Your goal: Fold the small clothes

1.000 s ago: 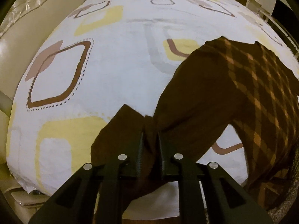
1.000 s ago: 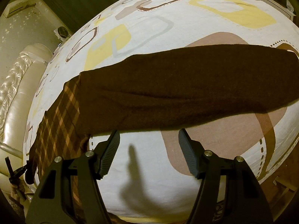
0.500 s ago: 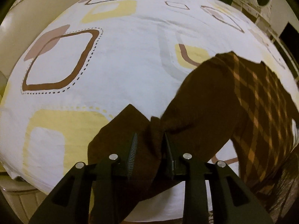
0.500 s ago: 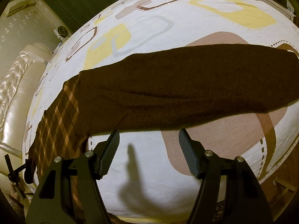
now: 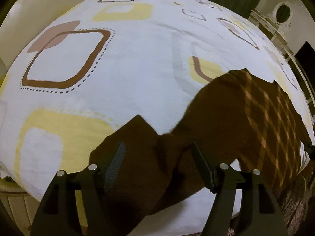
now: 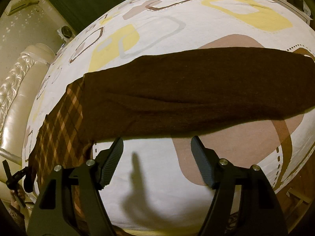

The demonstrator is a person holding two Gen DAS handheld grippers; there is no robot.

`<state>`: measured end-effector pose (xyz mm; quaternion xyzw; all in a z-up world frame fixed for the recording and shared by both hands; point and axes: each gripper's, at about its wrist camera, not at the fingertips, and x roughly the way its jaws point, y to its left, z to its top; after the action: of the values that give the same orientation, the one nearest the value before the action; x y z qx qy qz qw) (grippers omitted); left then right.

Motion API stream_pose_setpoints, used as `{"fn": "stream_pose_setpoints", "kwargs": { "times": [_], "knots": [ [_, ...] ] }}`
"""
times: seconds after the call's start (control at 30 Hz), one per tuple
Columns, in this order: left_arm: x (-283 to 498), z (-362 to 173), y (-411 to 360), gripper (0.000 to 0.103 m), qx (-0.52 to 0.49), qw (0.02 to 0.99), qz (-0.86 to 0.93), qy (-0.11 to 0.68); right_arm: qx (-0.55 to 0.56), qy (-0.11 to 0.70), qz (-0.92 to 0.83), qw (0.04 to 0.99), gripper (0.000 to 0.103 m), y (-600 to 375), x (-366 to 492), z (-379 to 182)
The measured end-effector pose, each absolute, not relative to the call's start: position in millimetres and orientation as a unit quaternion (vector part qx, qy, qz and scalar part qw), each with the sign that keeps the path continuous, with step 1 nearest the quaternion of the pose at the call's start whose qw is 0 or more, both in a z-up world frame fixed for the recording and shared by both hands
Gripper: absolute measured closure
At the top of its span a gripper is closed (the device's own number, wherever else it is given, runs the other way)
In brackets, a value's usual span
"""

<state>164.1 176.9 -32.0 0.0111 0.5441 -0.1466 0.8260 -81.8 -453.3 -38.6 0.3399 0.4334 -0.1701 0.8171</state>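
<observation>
While both point steeply down, left claw is opening over brown garment; right claw spread

My left gripper hangs over the garment's end on the bed sheet; cloth runs toward two o'clock. My right gripper sits at its six o'clock edge.

The left claw, earlier clamped on the brown garment, is opening, the fabric now loose between its jaws.
</observation>
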Motion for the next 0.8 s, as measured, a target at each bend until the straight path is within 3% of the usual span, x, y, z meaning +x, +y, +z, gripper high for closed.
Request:
{"fn": "stream_pose_setpoints", "kwargs": {
  "times": [0.3,0.5,0.8],
  "knots": [
    [169,-34,188,0.036,-0.009,0.824,-0.133,0.55,0.339,0.432,-0.173,0.817,0.031,-452,-81,-39],
    [169,-35,188,0.047,-0.014,0.822,-0.136,0.552,0.337,0.433,-0.174,0.818,0.031,-452,-81,-40],
    [171,-34,199,0.05,-0.037,0.82,-0.137,0.554,0.337,0.433,-0.174,0.818,0.031,-451,-81,-40]
  ]
}}
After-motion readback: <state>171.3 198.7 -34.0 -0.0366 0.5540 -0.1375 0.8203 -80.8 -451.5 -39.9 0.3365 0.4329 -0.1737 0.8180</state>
